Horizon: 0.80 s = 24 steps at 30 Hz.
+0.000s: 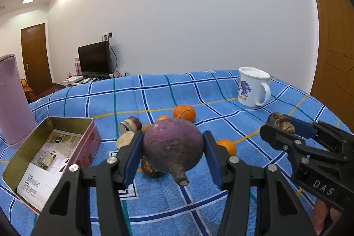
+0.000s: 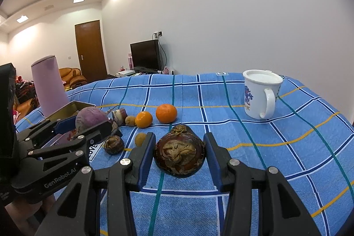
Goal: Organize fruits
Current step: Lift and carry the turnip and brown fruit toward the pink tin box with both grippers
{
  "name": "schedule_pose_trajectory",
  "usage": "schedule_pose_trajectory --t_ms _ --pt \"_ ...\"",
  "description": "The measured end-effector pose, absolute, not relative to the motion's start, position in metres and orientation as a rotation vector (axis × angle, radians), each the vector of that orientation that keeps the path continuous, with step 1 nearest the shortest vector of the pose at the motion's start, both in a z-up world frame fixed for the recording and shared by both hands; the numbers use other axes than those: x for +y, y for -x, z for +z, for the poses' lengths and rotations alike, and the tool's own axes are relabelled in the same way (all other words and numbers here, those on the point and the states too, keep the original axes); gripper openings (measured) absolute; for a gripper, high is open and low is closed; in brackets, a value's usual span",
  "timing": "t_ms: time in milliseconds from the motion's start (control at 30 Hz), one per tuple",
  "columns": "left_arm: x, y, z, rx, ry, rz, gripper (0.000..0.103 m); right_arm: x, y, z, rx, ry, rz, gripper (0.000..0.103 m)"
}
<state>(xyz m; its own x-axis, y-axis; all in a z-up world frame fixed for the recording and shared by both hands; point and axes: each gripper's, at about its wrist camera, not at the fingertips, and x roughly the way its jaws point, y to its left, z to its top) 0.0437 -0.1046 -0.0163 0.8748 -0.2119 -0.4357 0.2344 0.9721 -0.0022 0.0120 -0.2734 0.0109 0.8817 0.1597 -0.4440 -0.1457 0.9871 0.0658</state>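
My left gripper [image 1: 172,155] pinches the purple turnip [image 1: 172,145], root tip toward me, lifted above the blue cloth [image 1: 221,90]. The open tin [image 1: 47,156] lies just to its left, long axis running near to far, so this hand is the nearer one. My right gripper [image 2: 179,155] clamps a brown bulb [image 2: 179,153], well right of the tin. Oranges [image 2: 166,113] wait beyond.

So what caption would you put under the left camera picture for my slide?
Left fingers hold a round purple turnip above a blue checked cloth, beside an open red tin.
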Motion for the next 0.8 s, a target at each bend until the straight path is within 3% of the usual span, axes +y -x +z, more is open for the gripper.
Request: schedule_pose_trajectory --t_ms 800 --pt "-0.1 -0.031 -0.01 0.386 -0.044 -0.2 0.055 -0.27 -0.001 0.014 0.406 -0.011 0.166 0.047"
